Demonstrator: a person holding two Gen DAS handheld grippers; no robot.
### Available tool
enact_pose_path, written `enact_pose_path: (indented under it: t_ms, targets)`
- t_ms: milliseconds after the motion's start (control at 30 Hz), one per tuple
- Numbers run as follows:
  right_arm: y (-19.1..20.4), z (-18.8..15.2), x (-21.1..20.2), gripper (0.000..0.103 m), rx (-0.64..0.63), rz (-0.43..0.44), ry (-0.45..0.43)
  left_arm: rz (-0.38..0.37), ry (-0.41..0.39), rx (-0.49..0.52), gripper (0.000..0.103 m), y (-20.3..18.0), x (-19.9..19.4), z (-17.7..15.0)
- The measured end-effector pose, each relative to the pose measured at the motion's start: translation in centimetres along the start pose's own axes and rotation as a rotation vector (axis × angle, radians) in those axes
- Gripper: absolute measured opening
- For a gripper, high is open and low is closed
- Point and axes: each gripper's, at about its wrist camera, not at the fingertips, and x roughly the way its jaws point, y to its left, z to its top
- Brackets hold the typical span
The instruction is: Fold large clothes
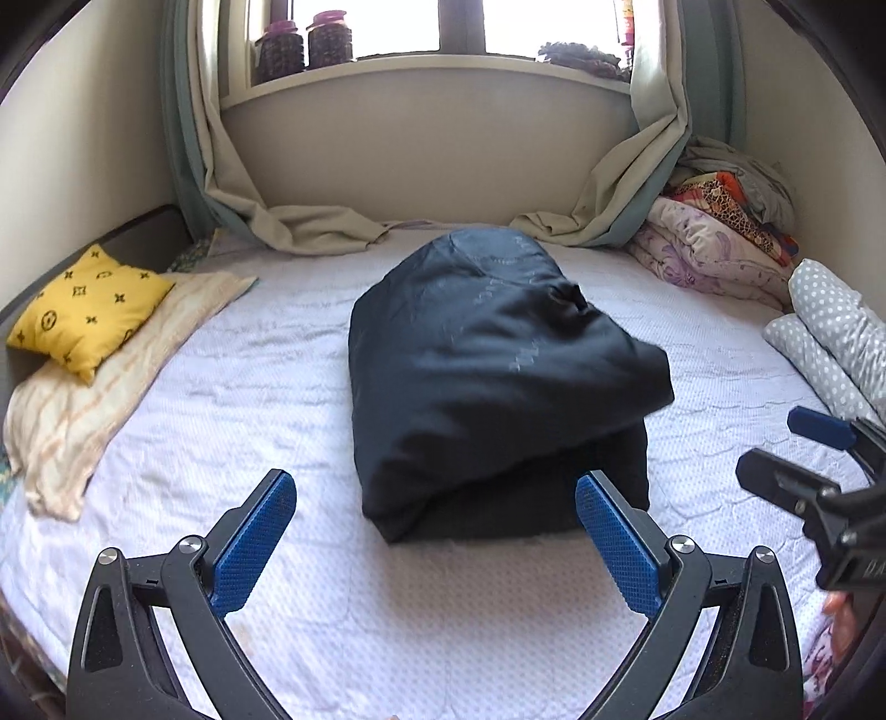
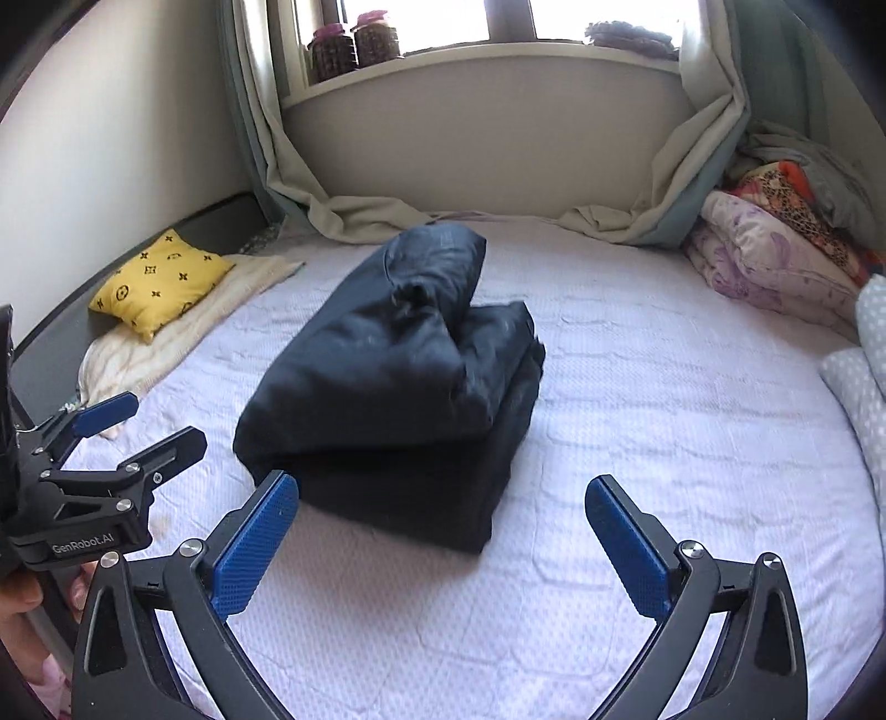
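Dark jacket (image 1: 487, 365): folded in a thick bundle in the middle of the white bed (image 1: 277, 387), its top flap a bit crooked.
Left gripper (image 1: 434, 545): just in front of the jacket, blue pads (image 1: 255, 548) wide apart, holding nothing.
Right gripper (image 2: 443, 548): near the jacket too, pads spread, not touching it.
Writing: "GenRobot.AI" on the left gripper's black body.
Yellow pillow (image 1: 88, 313): far left of the jacket, black pattern, on a cream cloth (image 1: 111, 376).
Blankets (image 1: 714, 232): piled far right of the jacket.
Jars (image 1: 307, 44): on the window sill behind the jacket.
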Motion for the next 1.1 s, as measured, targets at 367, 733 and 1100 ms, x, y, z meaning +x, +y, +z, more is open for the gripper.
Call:
enact_pose_path:
  t_ms: [367, 733, 1100]
  targets:
    - [1.1, -4.8, -0.8, 0.103, 0.043, -0.106, 0.038, 0.033, -0.033, -0.025, 0.103, -1.0, -2.7, -3.9]
    - [1.2, -6.1, -1.2, 0.103, 0.043, -0.135, 0.030, 0.077, -0.018, -0.030, 0.103, -0.5, -2.6, -5.5]
    - [0.0, -6.1, -1.0, 0.103, 0.108, -0.136, 0.038, 0.082, -0.002, -0.025, 0.103, -0.4, -1.9, -5.8]
